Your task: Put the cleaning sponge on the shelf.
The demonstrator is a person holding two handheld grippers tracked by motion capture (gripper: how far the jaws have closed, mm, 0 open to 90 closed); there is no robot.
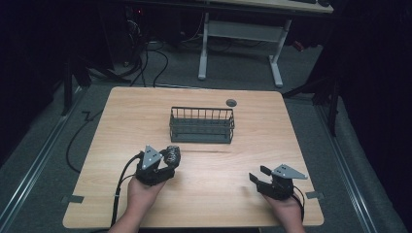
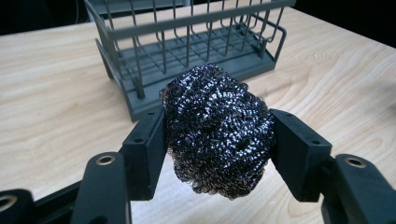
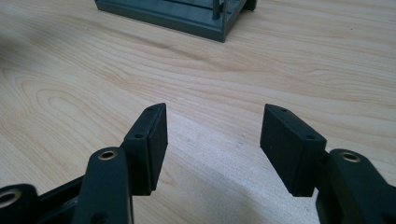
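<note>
Lab or recording room, dim. Light wooden table on grey carpet, black drapes around, cables trailing on floor, white-legged adjustable desk behind.

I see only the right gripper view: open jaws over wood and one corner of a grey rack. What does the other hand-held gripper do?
Observer: The left hand-held gripper is shut on a steel wool scourer, one jaw on each side.
Operator: Is the rack empty?
Observer: Yes, in the left gripper view the wire rack holds nothing.
Operator: Where does the rack stand on the table?
Observer: In the high view it stands near the middle of the table, beyond both grippers; the right hand-held gripper is open near the front right.
</note>
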